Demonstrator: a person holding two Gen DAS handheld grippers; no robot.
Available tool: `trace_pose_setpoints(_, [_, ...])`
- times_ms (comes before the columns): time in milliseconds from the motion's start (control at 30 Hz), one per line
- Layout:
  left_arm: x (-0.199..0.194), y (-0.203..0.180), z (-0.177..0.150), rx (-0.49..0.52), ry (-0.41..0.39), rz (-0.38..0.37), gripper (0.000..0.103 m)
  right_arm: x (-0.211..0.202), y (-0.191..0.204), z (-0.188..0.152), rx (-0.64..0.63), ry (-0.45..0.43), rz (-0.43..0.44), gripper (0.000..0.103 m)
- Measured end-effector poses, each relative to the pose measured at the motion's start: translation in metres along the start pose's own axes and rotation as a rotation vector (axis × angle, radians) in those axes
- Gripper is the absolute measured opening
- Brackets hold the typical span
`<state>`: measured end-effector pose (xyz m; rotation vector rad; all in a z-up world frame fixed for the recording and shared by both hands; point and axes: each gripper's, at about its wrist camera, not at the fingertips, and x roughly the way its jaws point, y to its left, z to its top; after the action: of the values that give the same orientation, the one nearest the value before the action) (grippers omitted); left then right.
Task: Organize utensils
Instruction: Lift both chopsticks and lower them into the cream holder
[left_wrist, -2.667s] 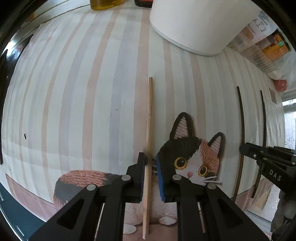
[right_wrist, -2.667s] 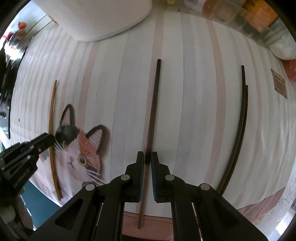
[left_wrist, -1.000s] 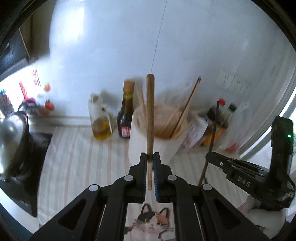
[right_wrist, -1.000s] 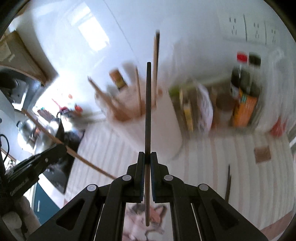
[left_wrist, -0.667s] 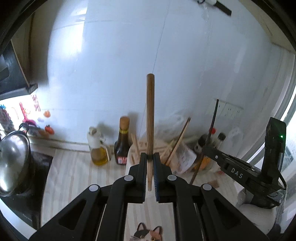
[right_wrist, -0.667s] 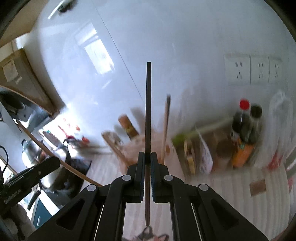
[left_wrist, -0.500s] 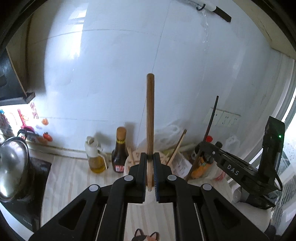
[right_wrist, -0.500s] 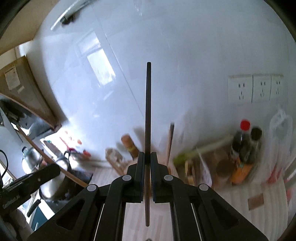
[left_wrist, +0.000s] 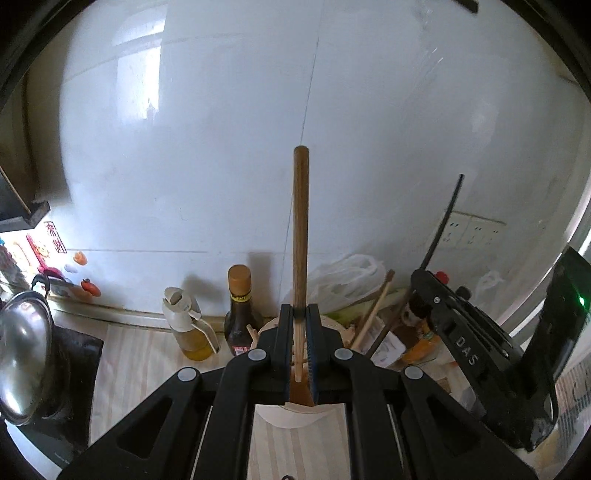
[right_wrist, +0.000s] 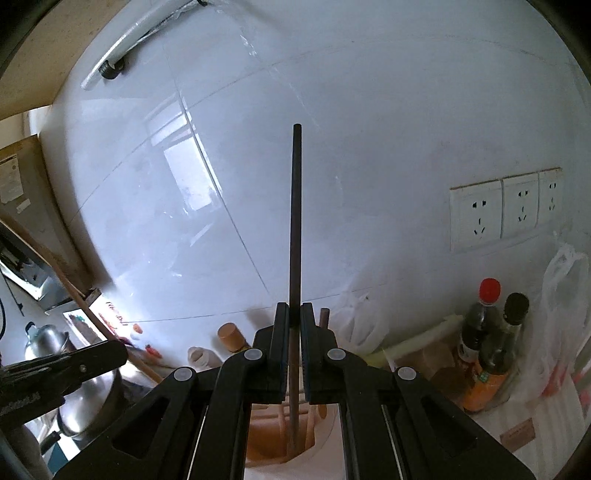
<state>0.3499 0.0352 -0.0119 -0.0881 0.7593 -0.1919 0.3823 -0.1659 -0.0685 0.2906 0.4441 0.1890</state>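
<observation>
**Both chopsticks held above the holder**

The left gripper (left_wrist: 299, 314) was clamped on a wooden chopstick (left_wrist: 300, 221), held upright, its lower end over the white holder (left_wrist: 295, 415). The right gripper (right_wrist: 294, 314) pinched a dark chopstick (right_wrist: 296, 221), also upright, its tip inside the holder's (right_wrist: 325, 448) mouth among other sticks.

White letters "DAS" run along the black body of the right gripper (left_wrist: 424, 291), at about four o'clock in the left wrist view. At nine o'clock there, red Chinese characters stand on a small wall sticker (left_wrist: 53, 236). The labels on the sauce bottles (right_wrist: 491, 354) are too small to read.
</observation>
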Motion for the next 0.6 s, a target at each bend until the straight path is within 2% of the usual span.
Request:
trace_pose_setpoints(367, [0.035, 0.001, -0.005, 0.009, 0.059, 0.033, 0.004, 0.020, -0.021, -0.043, 0.077, -0.087, 0.043, 0.006])
trace_pose_setpoints(600, [0.046, 0.002, -0.004, 0.006, 0.076, 0.044, 0.004, 0.019, -0.023, -0.058, 0.084, -0.157, 0.053, 0.006])
